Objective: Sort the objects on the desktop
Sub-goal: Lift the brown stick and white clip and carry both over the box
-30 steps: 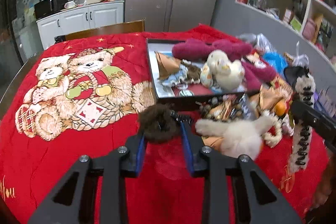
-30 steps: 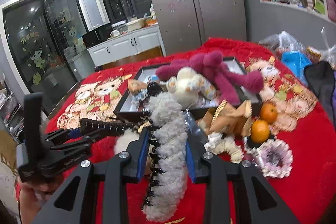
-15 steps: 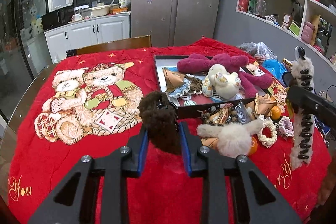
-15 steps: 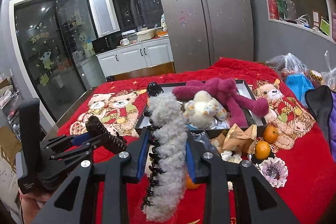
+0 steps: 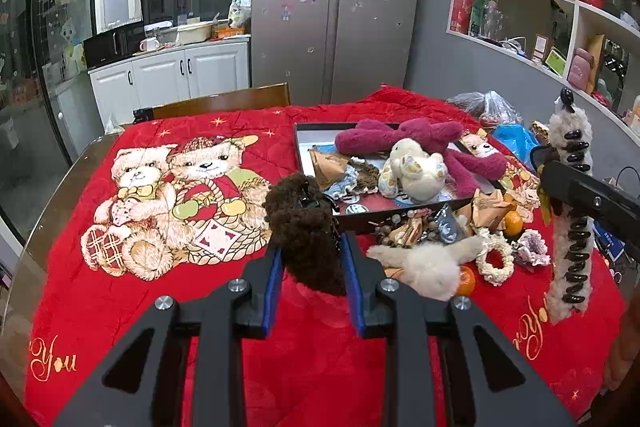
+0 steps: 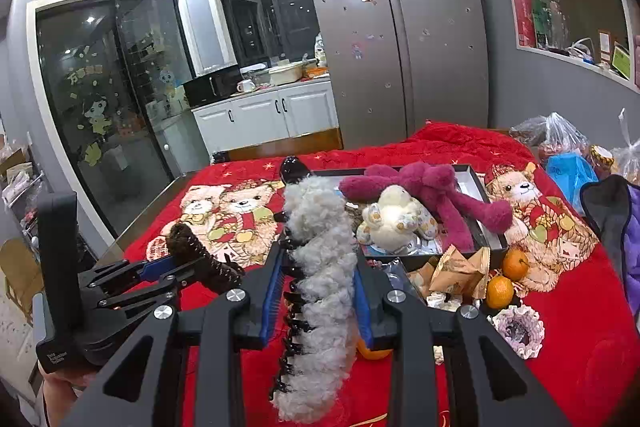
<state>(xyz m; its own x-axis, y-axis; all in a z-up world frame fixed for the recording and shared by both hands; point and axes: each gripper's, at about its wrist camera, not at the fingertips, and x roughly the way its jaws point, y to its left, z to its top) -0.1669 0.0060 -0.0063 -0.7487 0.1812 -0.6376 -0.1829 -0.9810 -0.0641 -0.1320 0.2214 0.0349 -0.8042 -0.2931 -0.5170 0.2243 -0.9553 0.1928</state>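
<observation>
My left gripper [image 5: 312,259] is shut on a dark brown fuzzy hair claw [image 5: 304,223], held up above the red bear-print cloth [image 5: 160,247]. The same brown fuzzy hair claw [image 6: 200,259] shows at the left of the right wrist view. My right gripper [image 6: 318,291] is shut on a long grey-white fuzzy hair claw [image 6: 320,267] with black teeth, also lifted off the table. That grey-white fuzzy hair claw [image 5: 570,211] hangs at the right edge of the left wrist view. A black tray [image 5: 302,151] holds plush toys behind both grippers.
A magenta plush [image 5: 404,139] and a cream plush [image 5: 412,167] lie in the tray. In front of it sit a white fluffy toy [image 5: 432,263], oranges [image 6: 500,291], snack packets [image 6: 460,271] and scrunchies [image 6: 518,331]. Bags [image 6: 568,175] crowd the right edge. A wooden chair back [image 5: 220,103] stands behind the table.
Both grippers have risen with their hair claws, and the table now sits lower in both views. The brown claw has tilted more upright between the left fingers.
</observation>
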